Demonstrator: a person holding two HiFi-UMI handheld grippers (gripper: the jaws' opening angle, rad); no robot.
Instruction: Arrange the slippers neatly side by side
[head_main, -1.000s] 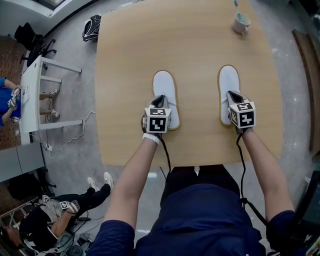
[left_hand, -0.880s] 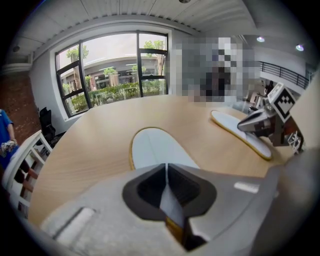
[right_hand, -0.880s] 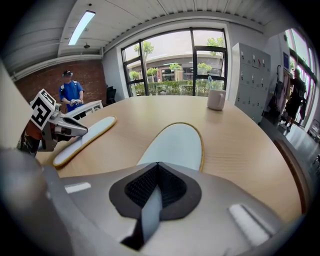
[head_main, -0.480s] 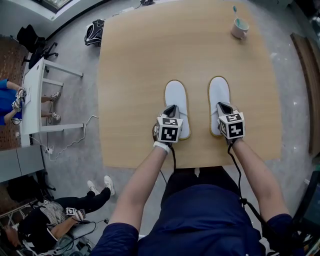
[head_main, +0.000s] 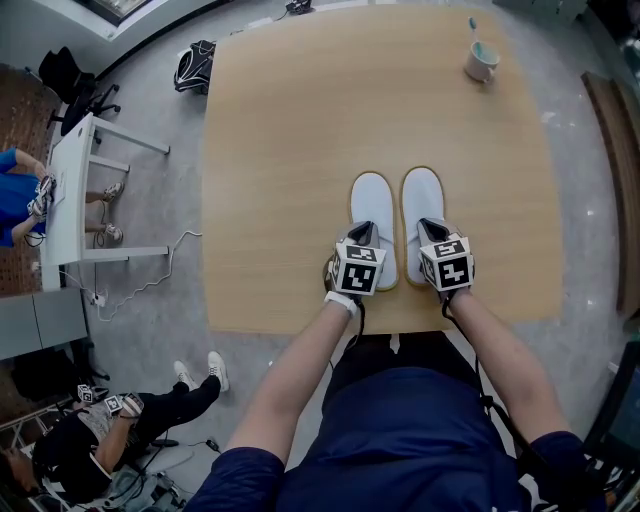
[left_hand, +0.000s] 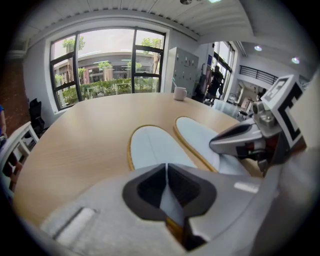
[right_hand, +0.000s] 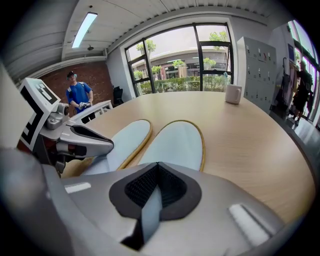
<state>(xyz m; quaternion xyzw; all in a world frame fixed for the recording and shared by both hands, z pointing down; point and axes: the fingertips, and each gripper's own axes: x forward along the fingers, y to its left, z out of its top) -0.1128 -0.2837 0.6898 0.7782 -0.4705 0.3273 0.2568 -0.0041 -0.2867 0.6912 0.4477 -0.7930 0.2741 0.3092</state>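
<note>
Left tongs (head_main: 362, 237) clamped on left slipper (head_main: 372, 203), right tongs (head_main: 432, 229) clamped on right slipper (head_main: 421, 193), pair side by side on worktop (head_main: 280, 150)

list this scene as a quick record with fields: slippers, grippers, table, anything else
left slipper: white, tan-edged sole, flat on the table, toe pointing away from the person
right slipper: same kind, parallel to the first and close beside it; cannot tell if they touch
left gripper: jaws shut on the left slipper's heel end
right gripper: jaws shut on the right slipper's heel end
table: light wood; slippers near its near edge
mug: near the far right corner, apart from the slippers
</note>
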